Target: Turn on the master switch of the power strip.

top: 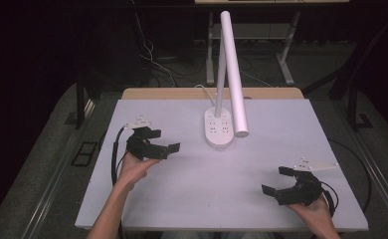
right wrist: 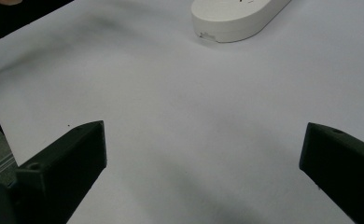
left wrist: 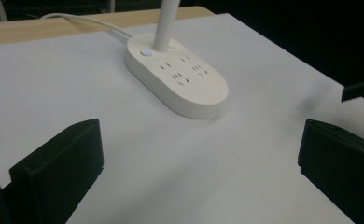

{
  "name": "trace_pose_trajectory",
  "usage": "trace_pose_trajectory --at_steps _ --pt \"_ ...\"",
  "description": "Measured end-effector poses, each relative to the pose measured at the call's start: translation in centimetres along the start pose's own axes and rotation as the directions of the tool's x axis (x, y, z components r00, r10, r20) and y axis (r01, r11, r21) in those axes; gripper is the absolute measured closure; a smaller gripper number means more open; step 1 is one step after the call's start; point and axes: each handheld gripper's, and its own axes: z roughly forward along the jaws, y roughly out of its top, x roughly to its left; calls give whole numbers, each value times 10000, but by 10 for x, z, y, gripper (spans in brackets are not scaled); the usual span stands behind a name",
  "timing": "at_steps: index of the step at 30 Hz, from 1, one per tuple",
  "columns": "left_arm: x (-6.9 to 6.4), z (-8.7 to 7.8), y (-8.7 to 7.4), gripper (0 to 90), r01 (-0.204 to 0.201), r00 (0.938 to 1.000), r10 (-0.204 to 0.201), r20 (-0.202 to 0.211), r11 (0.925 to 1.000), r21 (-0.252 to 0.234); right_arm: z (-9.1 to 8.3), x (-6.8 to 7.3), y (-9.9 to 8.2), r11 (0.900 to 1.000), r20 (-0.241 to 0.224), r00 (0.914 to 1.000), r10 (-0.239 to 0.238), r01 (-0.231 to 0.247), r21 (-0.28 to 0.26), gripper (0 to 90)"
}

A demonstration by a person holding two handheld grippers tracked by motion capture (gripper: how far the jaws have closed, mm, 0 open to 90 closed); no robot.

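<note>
A smooth, matte white sheet covers the bench (top: 192, 199), with a strip of pale wood showing along its far edge. In the upper middle of the high view stands a white desk lamp (top: 229, 69): a slim round stem rises from an oval, glossy plastic base (top: 219, 128), and a long tube-shaped head slants down to the right, ending just above the base's right end. The base has plug sockets moulded into its top, a small round button near the stem, and a white cord trailing off its back. At left of centre, the left tool (top: 163, 141), made of angular black plastic and held in a bare hand, hovers near the base with its blocky jaws spread wide and nothing between them. In the lower right, the right tool (top: 277, 180) sits well apart from the lamp, its jaws likewise wide and empty, with a flat grey three-cornered plate on top.
</note>
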Motion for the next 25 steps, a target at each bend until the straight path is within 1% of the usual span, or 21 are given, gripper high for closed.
trace_pose_trajectory --at_steps 5,9,11,13,15,16,19,21,24,25 --pt "-10 -4 -14 0 -208 9998 207 62 9997 113 0 0 0 10000 9 10000 -6 6 -25 1" --pt "-16 -7 -29 0 -140 9998 138 168 9999 102 0 0 0 10000 0 10000 -2 2 -33 1" --pt "-19 -9 -35 0 -238 9996 235 162 9996 174 -1 1 -1 10000 25 10000 10 -10 -52 1" --pt "-21 -12 -42 0 -227 9996 224 195 9996 164 -1 1 -1 10000 -13 10000 77 -77 -21 1" --pt "-23 -15 -48 0 -108 9998 106 150 9998 140 -1 1 -1 10000 -25 10000 64 -64 -28 1" --pt "-23 -16 -52 0 -72 9998 67 210 9997 254 -1 1 -1 10000 -14 10000 78 -78 -42 1" --pt "-23 -18 -62 0 -28 10000 24 97 9990 446 0 2 -2 10000 -13 10000 29 -29 -12 1" --pt "-22 -20 -69 0 174 9998 -177 68 9990 423 -1 3 -3 10000 -54 10000 74 -74 38 1" --pt "-22 -22 -76 0 250 9997 -251 24 9990 376 -1 4 -4 10000 -78 10000 57 -56 49 1" --pt "-22 -23 -77 0 245 9997 -248 66 9990 374 -1 4 -4 10000 -78 10000 14 -14 30 1"
